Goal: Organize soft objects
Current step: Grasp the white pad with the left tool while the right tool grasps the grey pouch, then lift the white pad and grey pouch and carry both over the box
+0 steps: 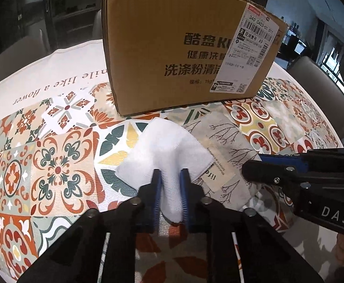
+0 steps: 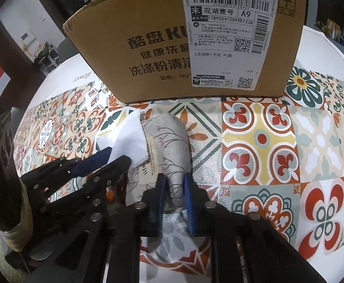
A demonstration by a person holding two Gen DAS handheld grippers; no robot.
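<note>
My left gripper [image 1: 170, 176] is shut on a white folded cloth [image 1: 169, 148], pinching its near corner so it bunches up above the table. Beside it on the right lies a grey cloth with a tree print and a beige label [image 1: 228, 151]. My right gripper [image 2: 174, 181] is shut on that grey printed cloth [image 2: 169, 139], gripping its near end. The white cloth [image 2: 129, 139] shows left of it, with the left gripper [image 2: 106, 162] coming in from the left. The right gripper [image 1: 252, 172] also shows at the right of the left wrist view.
A brown cardboard box [image 1: 172, 47] with a shipping label stands just behind both cloths; it also shows in the right wrist view [image 2: 162, 42]. The table wears a tile-patterned cloth [image 1: 54, 165]. Chairs [image 1: 325, 99] stand past the far edge.
</note>
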